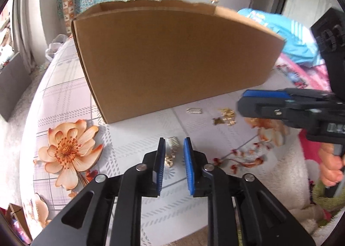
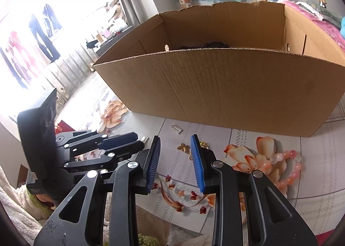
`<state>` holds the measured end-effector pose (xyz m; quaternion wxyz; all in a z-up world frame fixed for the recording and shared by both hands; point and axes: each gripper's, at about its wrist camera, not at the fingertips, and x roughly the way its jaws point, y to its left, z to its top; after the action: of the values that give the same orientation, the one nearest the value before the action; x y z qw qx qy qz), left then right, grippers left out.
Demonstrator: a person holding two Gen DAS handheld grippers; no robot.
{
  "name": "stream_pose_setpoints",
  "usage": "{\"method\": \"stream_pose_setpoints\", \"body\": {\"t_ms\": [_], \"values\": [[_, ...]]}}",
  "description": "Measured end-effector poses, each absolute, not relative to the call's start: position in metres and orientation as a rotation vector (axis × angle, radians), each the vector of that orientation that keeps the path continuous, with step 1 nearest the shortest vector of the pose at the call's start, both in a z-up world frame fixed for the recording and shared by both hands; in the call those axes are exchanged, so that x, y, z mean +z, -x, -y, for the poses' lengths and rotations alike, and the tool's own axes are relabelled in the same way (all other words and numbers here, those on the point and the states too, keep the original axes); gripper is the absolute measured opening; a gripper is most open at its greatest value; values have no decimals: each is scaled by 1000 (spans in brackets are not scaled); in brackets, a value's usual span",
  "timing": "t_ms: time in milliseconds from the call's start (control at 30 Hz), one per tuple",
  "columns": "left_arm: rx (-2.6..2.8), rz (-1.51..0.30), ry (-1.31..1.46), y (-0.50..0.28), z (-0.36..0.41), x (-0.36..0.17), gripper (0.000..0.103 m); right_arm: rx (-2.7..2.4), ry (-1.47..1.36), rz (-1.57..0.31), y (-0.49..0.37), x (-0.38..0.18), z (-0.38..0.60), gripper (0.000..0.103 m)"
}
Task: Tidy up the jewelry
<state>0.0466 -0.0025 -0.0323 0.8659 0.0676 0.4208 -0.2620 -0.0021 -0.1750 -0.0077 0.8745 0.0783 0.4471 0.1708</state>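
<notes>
The left gripper (image 1: 174, 149) straddles a gold watch band (image 1: 171, 153) near the table's (image 1: 133, 144) front edge, fingers parted and empty, lined up to pinch. The right gripper (image 2: 175, 155) hangs open, empty, over gold charms (image 2: 183, 147) before the cardboard box (image 2: 226, 86).

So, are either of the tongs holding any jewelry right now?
No. The left tongs are open around the gold watch band on the table without pinching it. The right tongs are open and empty.
</notes>
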Motion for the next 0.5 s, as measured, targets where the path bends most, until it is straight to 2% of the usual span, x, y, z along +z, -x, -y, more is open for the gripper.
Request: {"method": "stream_pose_setpoints", "body": {"t_ms": [100, 233, 500], "values": [[-535, -876, -174, -47, 6, -35, 16, 355, -151, -929, 2, -7, 173, 29], [-513, -862, -227, -47, 9, -35, 6, 357, -144, -927, 0, -8, 168, 29], [-548, -883, -148, -53, -1, -35, 5, 384, -66, -938, -12, -11, 150, 29]]}}
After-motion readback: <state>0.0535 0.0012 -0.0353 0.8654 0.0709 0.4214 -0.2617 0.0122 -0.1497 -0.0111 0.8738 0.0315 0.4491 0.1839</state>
